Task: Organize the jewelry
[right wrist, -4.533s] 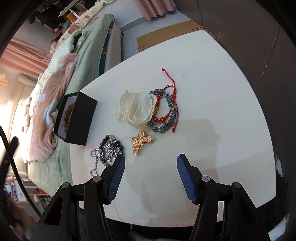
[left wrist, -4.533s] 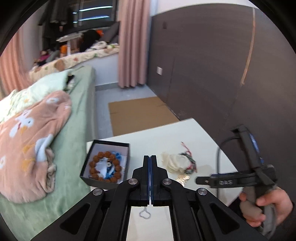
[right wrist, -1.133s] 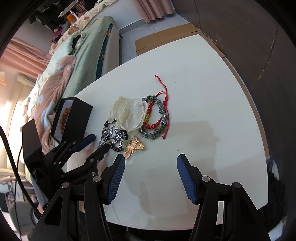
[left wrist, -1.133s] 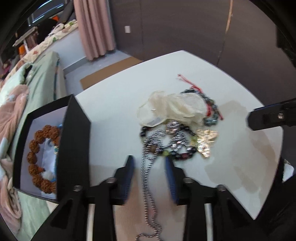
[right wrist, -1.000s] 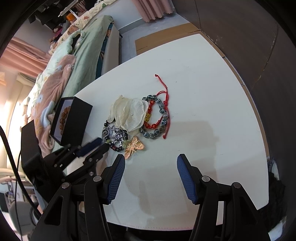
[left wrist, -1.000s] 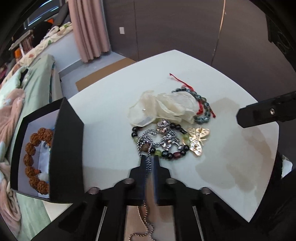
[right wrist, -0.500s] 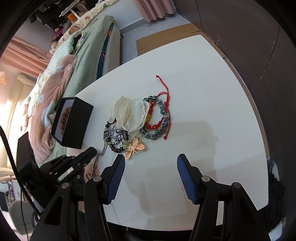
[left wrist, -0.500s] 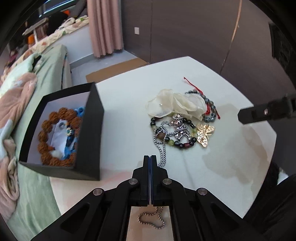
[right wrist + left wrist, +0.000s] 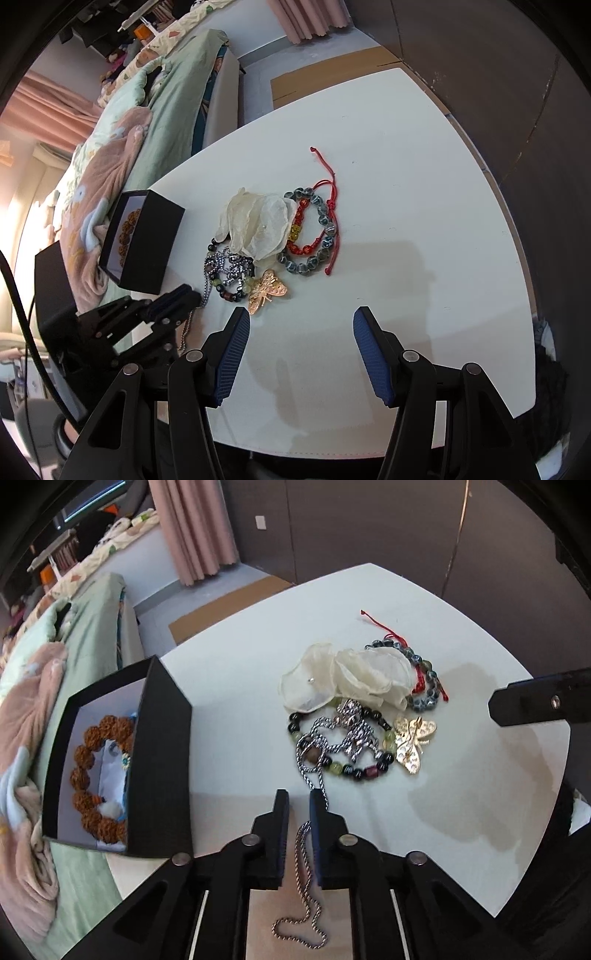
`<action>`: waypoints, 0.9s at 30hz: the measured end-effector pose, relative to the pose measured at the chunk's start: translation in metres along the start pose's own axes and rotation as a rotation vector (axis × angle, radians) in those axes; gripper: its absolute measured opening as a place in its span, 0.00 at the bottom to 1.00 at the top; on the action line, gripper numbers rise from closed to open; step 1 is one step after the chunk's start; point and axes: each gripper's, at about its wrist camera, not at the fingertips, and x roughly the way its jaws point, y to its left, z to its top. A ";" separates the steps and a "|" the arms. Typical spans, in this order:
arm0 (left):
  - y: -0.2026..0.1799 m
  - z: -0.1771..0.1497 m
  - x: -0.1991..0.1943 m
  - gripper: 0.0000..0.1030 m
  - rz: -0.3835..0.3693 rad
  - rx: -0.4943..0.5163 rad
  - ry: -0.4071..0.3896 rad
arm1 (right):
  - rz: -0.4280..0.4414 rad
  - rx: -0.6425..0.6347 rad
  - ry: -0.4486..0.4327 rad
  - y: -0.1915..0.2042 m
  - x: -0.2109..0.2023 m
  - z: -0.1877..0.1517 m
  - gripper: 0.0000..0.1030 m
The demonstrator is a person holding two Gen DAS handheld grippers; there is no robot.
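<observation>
Parting slightly, the left gripper (image 9: 299, 805) had its fingers opening with the silver chain necklace (image 9: 314, 771) running loosely between them, the pads no longer pressing on it. The chain's far end lay tangled over a dark beaded bracelet (image 9: 343, 766) on the white desk (image 9: 240, 701), beside a gold butterfly brooch (image 9: 412, 744) and a cream fabric flower (image 9: 351, 675). A black box (image 9: 162, 760) holding a brown bead bracelet (image 9: 94, 771) stood at the desk's left edge. The right gripper (image 9: 301, 343) hovered with fingers spread wide, gripping nothing.
</observation>
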 end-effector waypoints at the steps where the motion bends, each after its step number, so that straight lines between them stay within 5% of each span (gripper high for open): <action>1: -0.002 0.003 0.002 0.13 0.001 0.013 0.007 | 0.001 0.003 0.000 -0.001 0.000 0.000 0.58; 6: -0.007 0.009 -0.001 0.40 0.000 0.052 0.006 | 0.005 -0.003 0.000 0.000 -0.001 0.001 0.58; 15: -0.002 0.002 -0.008 0.41 -0.014 0.069 0.040 | 0.007 -0.002 -0.003 -0.002 -0.001 0.004 0.58; 20: 0.022 -0.032 -0.024 0.41 -0.024 -0.030 0.066 | 0.003 -0.012 -0.003 -0.001 -0.001 0.003 0.58; 27: 0.037 -0.069 -0.037 0.41 0.038 -0.046 0.086 | -0.007 -0.007 0.004 0.001 0.004 0.003 0.58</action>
